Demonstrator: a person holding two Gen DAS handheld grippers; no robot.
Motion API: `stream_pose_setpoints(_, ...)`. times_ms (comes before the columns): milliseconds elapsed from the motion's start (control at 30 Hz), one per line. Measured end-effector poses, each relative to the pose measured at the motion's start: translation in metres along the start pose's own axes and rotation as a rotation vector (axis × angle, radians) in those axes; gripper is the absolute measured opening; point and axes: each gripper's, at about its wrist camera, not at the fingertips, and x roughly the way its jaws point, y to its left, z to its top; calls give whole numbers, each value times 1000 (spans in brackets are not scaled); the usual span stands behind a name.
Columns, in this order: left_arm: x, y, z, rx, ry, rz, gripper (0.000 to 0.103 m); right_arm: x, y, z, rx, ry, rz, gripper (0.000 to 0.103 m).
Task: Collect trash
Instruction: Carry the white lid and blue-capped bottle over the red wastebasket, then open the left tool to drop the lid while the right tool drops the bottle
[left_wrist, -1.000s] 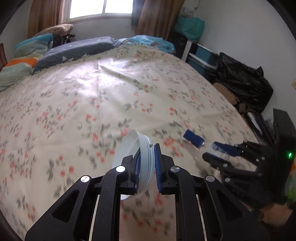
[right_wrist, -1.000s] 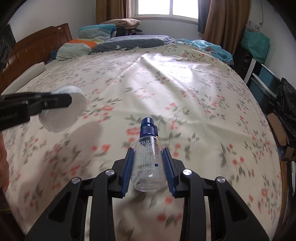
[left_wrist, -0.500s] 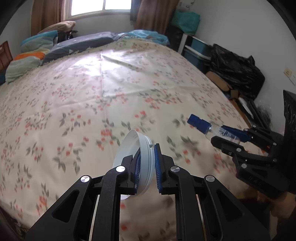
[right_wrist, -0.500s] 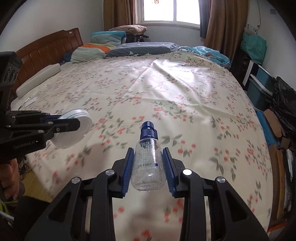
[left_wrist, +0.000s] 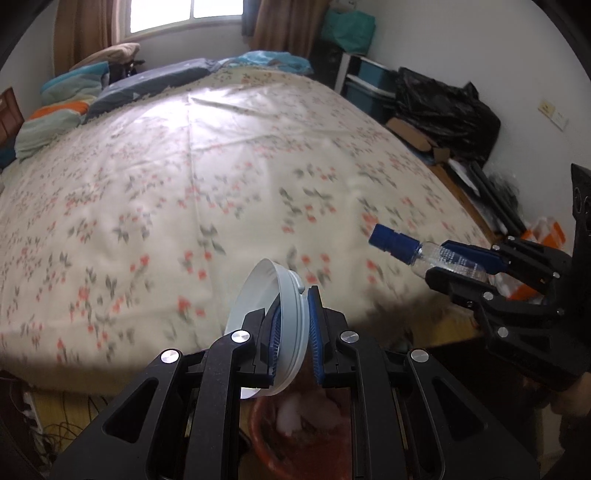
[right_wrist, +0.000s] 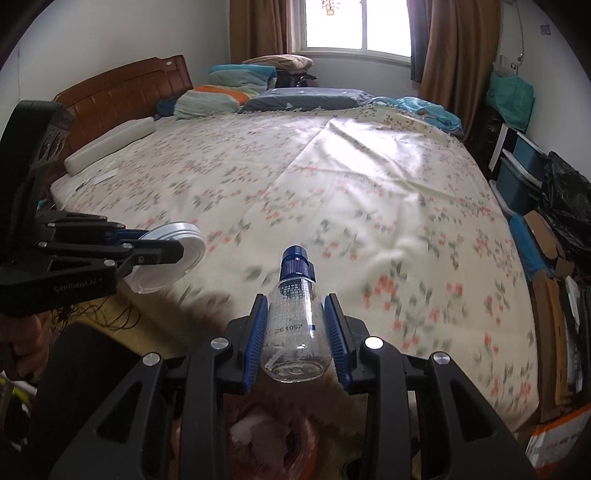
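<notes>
My left gripper (left_wrist: 293, 328) is shut on a white plastic lid (left_wrist: 271, 317), held on edge past the foot of the bed; the lid also shows in the right wrist view (right_wrist: 173, 254). My right gripper (right_wrist: 297, 334) is shut on a small clear bottle with a blue cap (right_wrist: 295, 325), seen from the side in the left wrist view (left_wrist: 421, 253). A red bin (left_wrist: 306, 439) with white crumpled trash inside sits on the floor below both grippers, partly hidden by them; it also shows in the right wrist view (right_wrist: 295, 439).
The bed with a floral sheet (right_wrist: 332, 192) fills the view ahead. Pillows and folded bedding (right_wrist: 229, 96) lie by the wooden headboard (right_wrist: 122, 96). Black bags (left_wrist: 443, 107), boxes and blue bins (right_wrist: 524, 177) crowd the floor on the right. Cables (left_wrist: 62, 417) lie at the lower left.
Both grippers have pulled back from over the bed to beyond its foot edge, still holding the lid and bottle. The red bin has come into view beneath them.
</notes>
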Motion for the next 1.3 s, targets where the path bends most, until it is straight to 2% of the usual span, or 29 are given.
stream_pose_setpoints(167, -12, -21, -49, 15, 48, -20, 14, -15, 14, -41, 8, 35, 25, 32)
stream_pose_setpoints(300, -3, -31, -94, 22, 120, -38, 14, -14, 25, -78, 13, 88, 43, 32)
stream_pose_setpoints(500, 44, -29, -154, 2, 266, -70, 15, 31, 36, -140, 36, 237, 66, 32)
stream_pose_setpoints(667, 103, -19, -191, -37, 401, -88, 15, 65, 40, -166, 31, 330, 65, 32)
stream_pose_setpoints(733, 125, -18, -199, -40, 450, -93, 15, 76, 40, -173, 25, 362, 63, 32)
stream_pose_setpoints(1000, 182, -21, -212, -21, 555, -73, 15, 100, 38, -192, 47, 433, 66, 32)
stream_pose_setpoints(1300, 212, -18, -225, -33, 617, -73, 16, 111, 34, -197, 58, 464, 75, 32)
